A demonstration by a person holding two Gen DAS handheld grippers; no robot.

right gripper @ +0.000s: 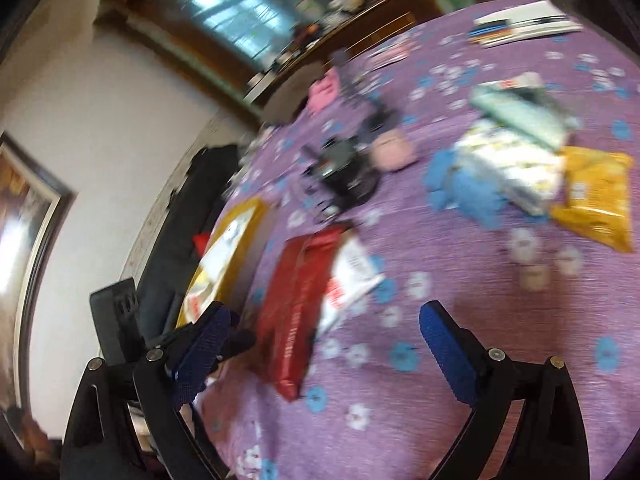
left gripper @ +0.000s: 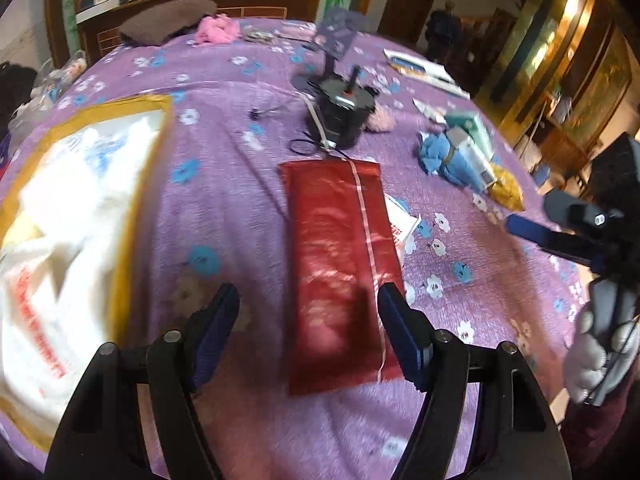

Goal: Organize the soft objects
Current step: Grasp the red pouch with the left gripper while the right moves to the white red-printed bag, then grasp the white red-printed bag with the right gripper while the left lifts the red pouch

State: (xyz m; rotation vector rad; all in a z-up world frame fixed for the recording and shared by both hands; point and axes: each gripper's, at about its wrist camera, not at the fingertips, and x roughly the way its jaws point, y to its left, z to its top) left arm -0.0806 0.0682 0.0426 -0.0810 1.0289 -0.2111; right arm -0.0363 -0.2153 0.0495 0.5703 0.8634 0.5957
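Observation:
A long red pouch [left gripper: 336,264] lies flat on the purple flowered cloth [left gripper: 224,184], partly over a white packet [left gripper: 404,220]. My left gripper [left gripper: 308,320] hovers over the pouch's near end, open, with its right pad by the pouch's edge and its left pad well clear. In the right wrist view the same red pouch [right gripper: 296,312] lies just ahead of my right gripper [right gripper: 328,344], which is open and empty. A blue soft cloth [left gripper: 440,156] and a pink fluffy piece [left gripper: 218,30] lie farther back. A blue finger [left gripper: 536,234] of the right gripper shows at the right edge.
A large white bag with a yellow border [left gripper: 72,220] fills the left. A black device with cords [left gripper: 340,116] stands beyond the pouch. Boxes and a yellow packet [left gripper: 506,188] lie to the right, a pale pink round thing [right gripper: 392,152] beside the device. A gloved hand [left gripper: 600,344] is at right.

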